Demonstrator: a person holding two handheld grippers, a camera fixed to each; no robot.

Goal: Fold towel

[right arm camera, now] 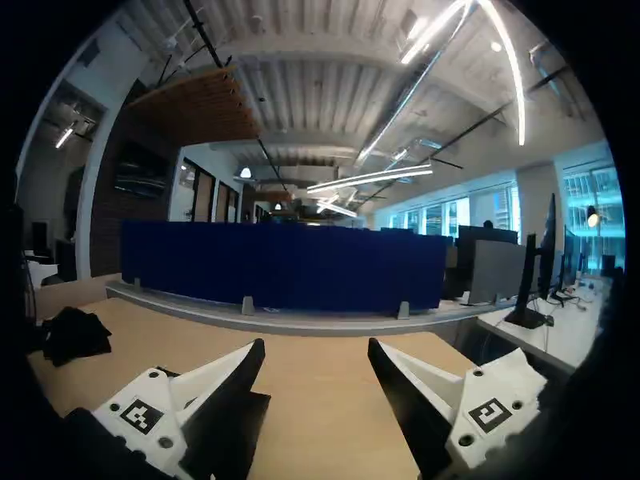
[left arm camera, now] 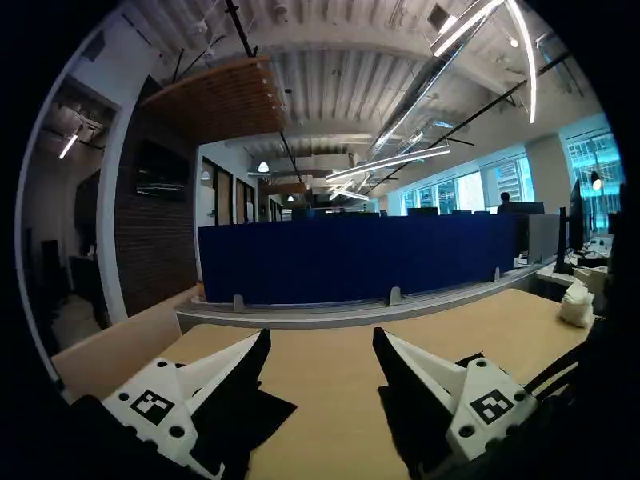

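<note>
My left gripper [left arm camera: 320,336] stands open low over a light wooden table [left arm camera: 336,384], with nothing between its fingers. Dark, cloth-like patches [left arm camera: 268,416] lie on the table under and beside both of its fingers; I cannot tell whether they are towel or shadow. A crumpled white cloth-like lump [left arm camera: 578,304] sits at the table's far right. My right gripper [right arm camera: 315,344] is also open and empty above the wooden table [right arm camera: 320,392]. In the right gripper view a crumpled black cloth [right arm camera: 76,334] lies on the table at far left, well apart from the fingers.
A blue partition [left arm camera: 352,256] on a grey rail runs along the table's far edge, also seen as the blue partition [right arm camera: 280,268]. Monitors [right arm camera: 536,272] stand on a white desk to the right. Brick wall [left arm camera: 156,240] at left.
</note>
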